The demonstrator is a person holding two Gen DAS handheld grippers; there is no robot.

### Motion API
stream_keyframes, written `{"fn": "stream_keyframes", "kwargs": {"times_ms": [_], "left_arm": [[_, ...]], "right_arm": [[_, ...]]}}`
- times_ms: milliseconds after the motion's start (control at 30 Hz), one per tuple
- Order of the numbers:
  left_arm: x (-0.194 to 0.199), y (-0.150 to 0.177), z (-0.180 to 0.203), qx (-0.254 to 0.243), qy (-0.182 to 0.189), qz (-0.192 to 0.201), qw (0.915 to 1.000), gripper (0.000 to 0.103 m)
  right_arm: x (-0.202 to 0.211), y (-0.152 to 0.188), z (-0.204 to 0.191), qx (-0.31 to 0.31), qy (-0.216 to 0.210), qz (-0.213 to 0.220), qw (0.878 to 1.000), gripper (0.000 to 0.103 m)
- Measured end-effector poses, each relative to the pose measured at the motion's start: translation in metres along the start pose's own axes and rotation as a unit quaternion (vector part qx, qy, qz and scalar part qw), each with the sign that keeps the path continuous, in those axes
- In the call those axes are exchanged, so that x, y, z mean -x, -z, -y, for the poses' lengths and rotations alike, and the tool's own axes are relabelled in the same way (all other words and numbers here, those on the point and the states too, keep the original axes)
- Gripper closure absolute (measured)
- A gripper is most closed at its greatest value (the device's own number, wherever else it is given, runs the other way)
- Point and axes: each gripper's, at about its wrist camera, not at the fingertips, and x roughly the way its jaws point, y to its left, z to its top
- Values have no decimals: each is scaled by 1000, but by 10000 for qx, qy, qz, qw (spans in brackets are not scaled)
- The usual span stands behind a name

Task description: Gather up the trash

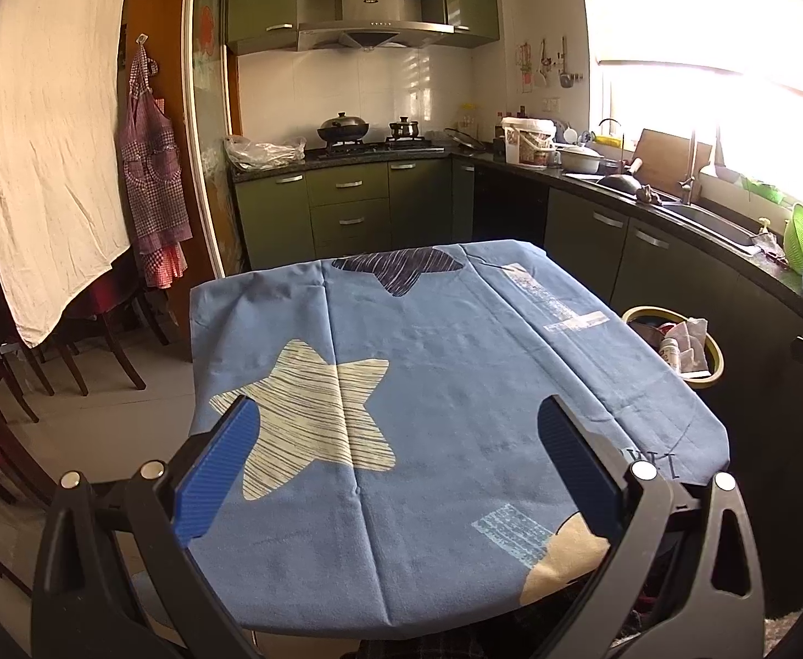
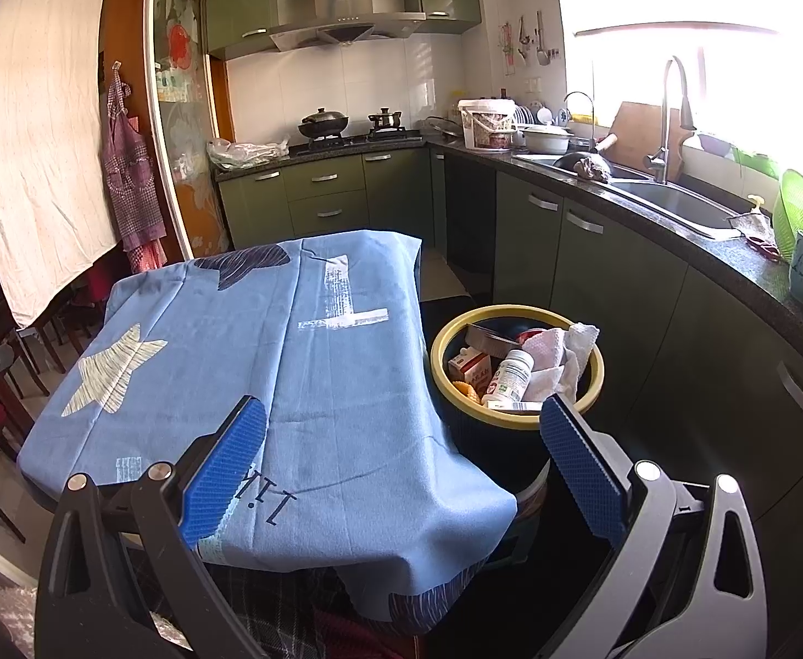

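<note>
Both tongs hang released and empty above a desk draped in a blue star-print cloth (image 1: pixel 456 384): the left tongs (image 1: pixel 396 472) over its middle, the right tongs (image 2: pixel 401 467) at its edge, facing the yellow-rimmed bin (image 2: pixel 517 423) just beside it. The trash sits in that bin: a white bottle (image 2: pixel 511 376), a small carton (image 2: pixel 470 365) and crumpled paper (image 2: pixel 563 357). No litter shows on the cloth, suggesting collection is finished.

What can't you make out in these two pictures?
- Bin bottom: both views, buried under trash; the cloth covers its left side in the left view.
- Bottle label: right view, too small.
- Under the table: both views, cloth hides it.
- Outside the window: glare.
</note>
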Motion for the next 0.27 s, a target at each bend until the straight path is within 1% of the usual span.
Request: {"fn": "stream_keyframes", "kwargs": {"times_ms": [100, 167, 267], "left_arm": [[-5, -1, -1, 12, -97, -115, 9999, 6], [-9, -2, -3, 51, -10, -147, 9999, 6], [-16, -6, -5, 21, -28, -160, 9999, 6]], "right_arm": [[-1, 0, 0, -1, -10, -20, 10000, 5], [-4, -1, -1, 1, -19, -42, 10000, 5], [-14, -4, -2, -3, -64, -137, 9999, 5]]}}
